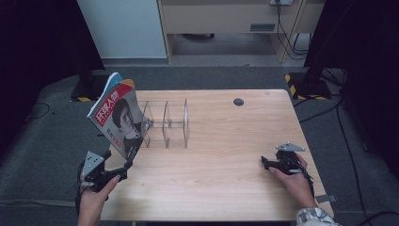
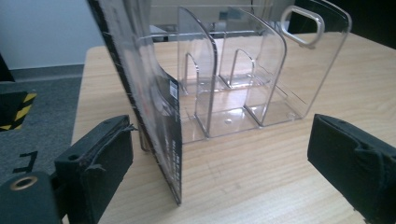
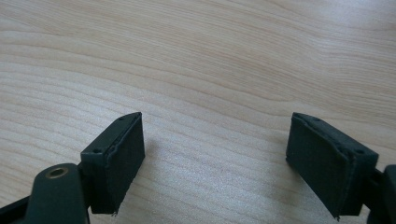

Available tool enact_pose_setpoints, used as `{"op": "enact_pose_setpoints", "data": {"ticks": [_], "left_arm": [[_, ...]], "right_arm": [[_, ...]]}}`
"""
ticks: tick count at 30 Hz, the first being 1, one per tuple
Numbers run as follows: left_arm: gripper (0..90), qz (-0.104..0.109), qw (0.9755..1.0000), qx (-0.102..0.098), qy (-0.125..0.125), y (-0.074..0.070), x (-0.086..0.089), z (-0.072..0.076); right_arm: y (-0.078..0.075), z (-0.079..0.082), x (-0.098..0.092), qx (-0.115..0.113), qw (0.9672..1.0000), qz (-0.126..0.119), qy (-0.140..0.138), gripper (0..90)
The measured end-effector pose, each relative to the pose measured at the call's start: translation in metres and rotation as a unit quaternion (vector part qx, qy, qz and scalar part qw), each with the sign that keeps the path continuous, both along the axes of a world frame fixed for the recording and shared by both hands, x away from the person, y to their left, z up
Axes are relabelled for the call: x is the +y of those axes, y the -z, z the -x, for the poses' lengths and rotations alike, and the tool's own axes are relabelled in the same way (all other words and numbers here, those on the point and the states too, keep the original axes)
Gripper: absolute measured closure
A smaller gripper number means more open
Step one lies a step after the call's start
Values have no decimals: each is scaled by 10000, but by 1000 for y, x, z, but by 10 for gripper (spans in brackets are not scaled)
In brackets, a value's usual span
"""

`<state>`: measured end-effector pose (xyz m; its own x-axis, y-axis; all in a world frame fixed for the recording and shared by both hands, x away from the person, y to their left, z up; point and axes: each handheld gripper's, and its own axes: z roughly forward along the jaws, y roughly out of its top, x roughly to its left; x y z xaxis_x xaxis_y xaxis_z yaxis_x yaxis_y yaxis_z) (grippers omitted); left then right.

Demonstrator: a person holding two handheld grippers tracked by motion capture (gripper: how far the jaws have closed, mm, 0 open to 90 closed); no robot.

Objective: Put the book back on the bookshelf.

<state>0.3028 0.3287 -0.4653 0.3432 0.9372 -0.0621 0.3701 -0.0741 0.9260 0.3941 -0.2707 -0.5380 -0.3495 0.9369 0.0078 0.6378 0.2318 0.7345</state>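
I'm mid-step filing a red-covered portrait magazine [image 1: 118, 117] into a clear acrylic divider rack [image 1: 173, 123] on the pale wood counter [image 1: 226, 141]. It stands tilted at the rack's left end. Left tool [image 2: 219, 154] wide, mag between jaws, ungripped; right tool [image 3: 215, 158] wide, idle. Next: nudge mag upright w/ care.

Tilted magazine [image 1: 120, 117] blocks rack's [image 1: 174, 123] left slot, right tabletop [image 1: 226, 155] open
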Motion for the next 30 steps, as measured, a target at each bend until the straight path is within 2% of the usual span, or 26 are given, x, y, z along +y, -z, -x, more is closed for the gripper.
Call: {"op": "enact_pose_setpoints", "data": {"ticks": [16,22,30], "left_arm": [[65,-144,9987,170,455,4,-17,1],[68,-289,9966,273,722,4,-31,-4],[68,-429,9939,354,950,3,-45,-15]], "right_arm": [[0,0,0,20,10000,-13,-8,188],[0,0,1,21,10000,-17,-4,187],[0,-1,1,8,10000,0,-15,182]]}}
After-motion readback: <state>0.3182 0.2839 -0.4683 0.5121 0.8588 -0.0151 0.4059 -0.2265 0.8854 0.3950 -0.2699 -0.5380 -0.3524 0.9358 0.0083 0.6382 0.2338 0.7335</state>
